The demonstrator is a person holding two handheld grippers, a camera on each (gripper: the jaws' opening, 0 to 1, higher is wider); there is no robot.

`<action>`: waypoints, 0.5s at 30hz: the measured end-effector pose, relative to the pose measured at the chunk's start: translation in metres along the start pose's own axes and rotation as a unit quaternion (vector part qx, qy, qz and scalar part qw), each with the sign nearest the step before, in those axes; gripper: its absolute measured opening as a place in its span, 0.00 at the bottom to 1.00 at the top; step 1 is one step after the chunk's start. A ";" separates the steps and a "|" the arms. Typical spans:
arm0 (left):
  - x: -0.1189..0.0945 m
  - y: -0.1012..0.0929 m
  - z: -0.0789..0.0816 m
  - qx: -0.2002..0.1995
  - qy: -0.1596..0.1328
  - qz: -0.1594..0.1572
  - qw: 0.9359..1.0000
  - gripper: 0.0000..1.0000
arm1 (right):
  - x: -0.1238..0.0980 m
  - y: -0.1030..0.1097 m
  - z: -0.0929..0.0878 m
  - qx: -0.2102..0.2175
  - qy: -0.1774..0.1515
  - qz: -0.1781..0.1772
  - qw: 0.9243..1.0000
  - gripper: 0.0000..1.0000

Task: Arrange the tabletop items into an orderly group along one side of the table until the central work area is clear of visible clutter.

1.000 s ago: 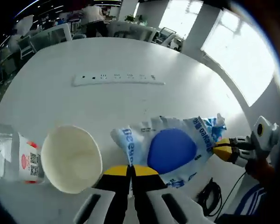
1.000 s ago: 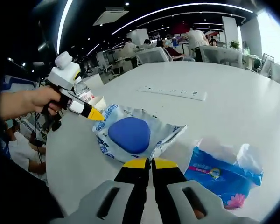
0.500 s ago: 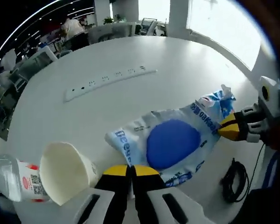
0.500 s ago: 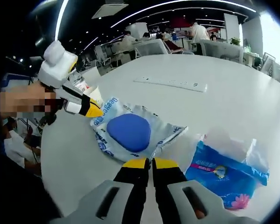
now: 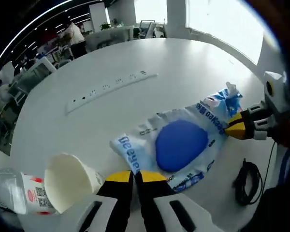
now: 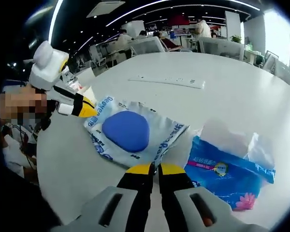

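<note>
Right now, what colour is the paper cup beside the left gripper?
Plain white paper cup, clearest in the left gripper view.

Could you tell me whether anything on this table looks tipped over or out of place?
Yes. The paper cup lies on its side, mouth open toward the left gripper view's camera, beside a toppled plastic bottle. The wet-wipes pack sprawls crumpled mid-table.

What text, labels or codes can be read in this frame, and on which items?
"Deeyeo", partly legible in blue letters, on the wet-wipe pack, along its near edge and again by the right claw.
Small print on that pack: too small to read.
QR code and red round mark on the bottle label: no words readable.
Logo and lettering on the blue tissue pack: blurred.
Power strip: no readable markings.
</note>
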State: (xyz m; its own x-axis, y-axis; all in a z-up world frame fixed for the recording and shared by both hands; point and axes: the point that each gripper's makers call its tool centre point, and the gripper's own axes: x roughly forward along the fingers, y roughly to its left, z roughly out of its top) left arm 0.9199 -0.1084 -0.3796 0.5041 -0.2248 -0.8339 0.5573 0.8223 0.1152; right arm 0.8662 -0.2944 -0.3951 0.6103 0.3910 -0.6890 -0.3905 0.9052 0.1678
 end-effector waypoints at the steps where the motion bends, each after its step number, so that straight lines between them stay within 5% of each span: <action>1: -0.001 0.002 0.003 0.018 -0.006 0.004 1.000 0.03 | 0.000 0.000 0.000 0.003 -0.001 0.000 1.000 0.01; 4: -0.005 0.005 0.005 0.041 -0.005 0.011 0.999 0.00 | -0.001 0.001 0.000 0.007 -0.002 0.001 1.000 0.01; 15: -0.015 0.000 0.013 0.012 -0.028 -0.005 1.000 0.02 | -0.011 -0.001 0.007 0.021 -0.004 0.002 1.000 0.07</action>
State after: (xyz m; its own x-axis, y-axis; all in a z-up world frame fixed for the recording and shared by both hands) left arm 0.9203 -0.1118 -0.3599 0.5342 -0.2633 -0.8033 0.5783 0.8069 0.1202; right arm 0.8650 -0.2986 -0.3832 0.6148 0.3960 -0.6820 -0.3636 0.9097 0.2005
